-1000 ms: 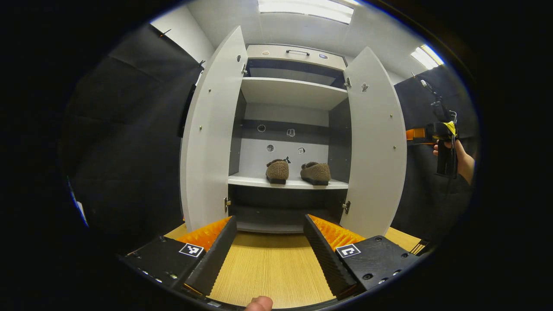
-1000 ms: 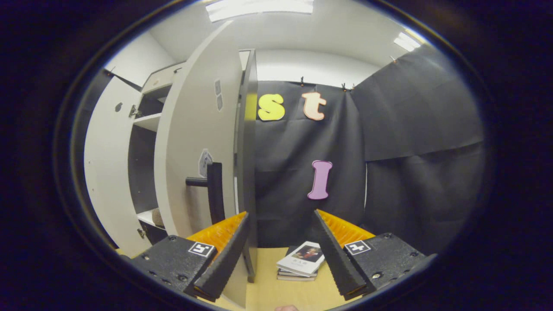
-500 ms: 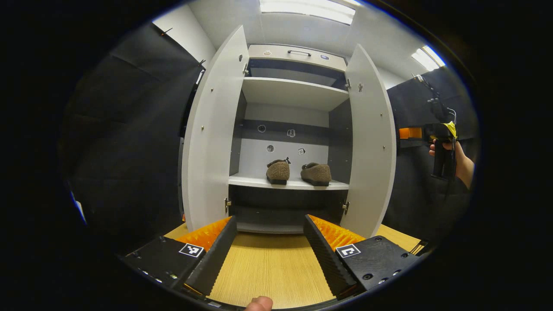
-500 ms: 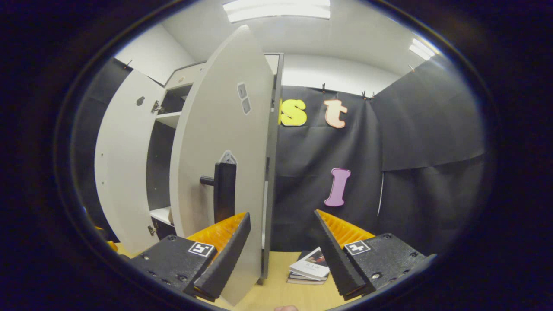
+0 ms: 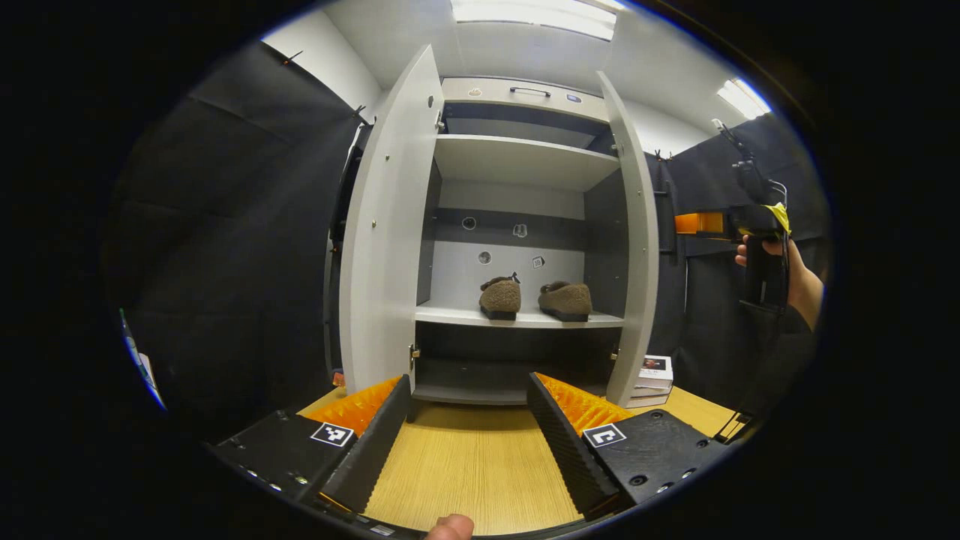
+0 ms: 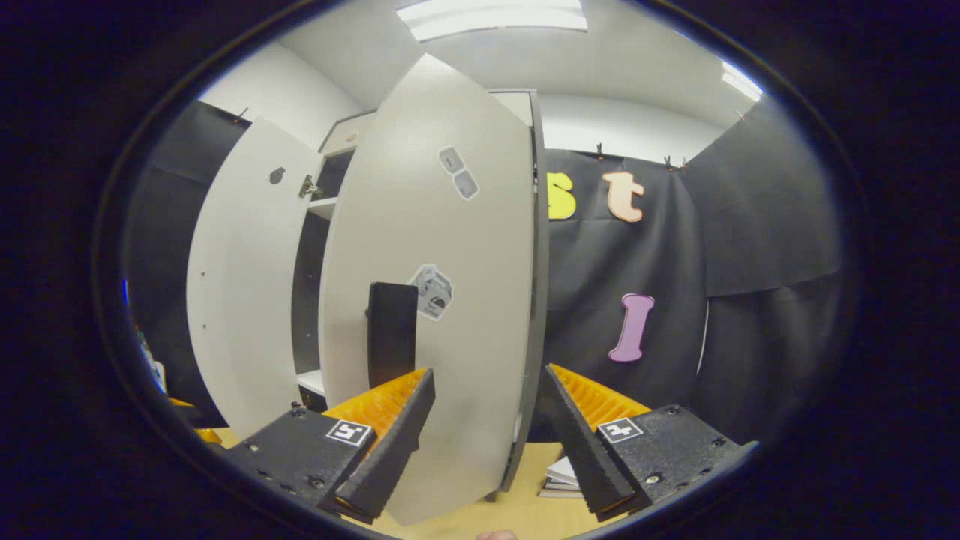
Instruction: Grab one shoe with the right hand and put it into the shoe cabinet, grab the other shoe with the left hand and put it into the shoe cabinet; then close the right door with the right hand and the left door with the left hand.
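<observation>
With both brown fleece shoes (image 5: 535, 298) side by side on the shoe cabinet's (image 5: 517, 161) middle shelf, the door-closing step is in hand. From the right gripper (image 6: 486, 409), whose fingers are spread and hold nothing, the right door (image 6: 442, 300) stands just ahead, partly swung in, its black vertical handle (image 6: 391, 332) slightly left of the fingers. Farther back, the left gripper (image 5: 469, 416) is also open and empty, with the left door (image 5: 386, 240) ahead to its left, wide open. Door stickers are too small to read.
</observation>
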A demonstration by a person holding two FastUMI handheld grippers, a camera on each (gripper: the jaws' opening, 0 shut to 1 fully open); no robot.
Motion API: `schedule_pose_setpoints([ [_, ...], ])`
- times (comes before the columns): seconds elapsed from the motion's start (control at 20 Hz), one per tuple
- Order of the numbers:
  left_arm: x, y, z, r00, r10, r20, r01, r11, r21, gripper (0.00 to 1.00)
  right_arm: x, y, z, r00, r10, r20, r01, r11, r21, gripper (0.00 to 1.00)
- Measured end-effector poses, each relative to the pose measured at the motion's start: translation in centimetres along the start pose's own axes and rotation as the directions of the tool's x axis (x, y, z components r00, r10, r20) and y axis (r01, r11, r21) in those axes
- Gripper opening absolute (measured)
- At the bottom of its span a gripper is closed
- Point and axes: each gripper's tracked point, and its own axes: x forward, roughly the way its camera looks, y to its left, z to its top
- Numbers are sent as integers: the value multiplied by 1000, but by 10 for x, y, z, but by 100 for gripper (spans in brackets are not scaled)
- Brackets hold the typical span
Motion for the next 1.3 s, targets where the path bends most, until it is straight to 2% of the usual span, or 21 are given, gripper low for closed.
schedule_pose_setpoints([
  [0.15, -3, 2, 0, 1000, 8, 0, -8, 1000, -1, 95, 23, 26, -3, 999, 37, 0, -37, 999, 17, 94],
  [0.2, -2, 1, 0, 1000, 7, -3, -7, 1000, -1, 95, 32, 35, -5, 999, 46, -1, -46, 999, 27, 92],
  [0.25, -3, 1, 0, 1000, 8, -4, -8, 1000, 0, 95, 39, 42, -6, 999, 50, -4, -50, 998, 35, 95],
  [0.5, -7, 3, 2, 1000, 19, -2, -19, 1000, -1, 95, 48, 41, -6, 1000, 19, 4, -19, 998, 67, 94],
  [0.8, -5, 4, 12, 1000, 17, 11, -17, 1000, -5, 95, -6, 38, -9, 999, -33, 37, 31, 999, 44, 96],
  [1.1, 2, -15, 20, 999, -34, 25, 34, 999, 19, 95, -74, 56, -59, 995, -91, 30, 92, 996, -13, 96],
  [1.3, 2, -32, 16, 997, -71, 5, 71, 998, -1, 95, -107, 72, -99, 993, -114, -8, 114, 993, 33, 96],
])
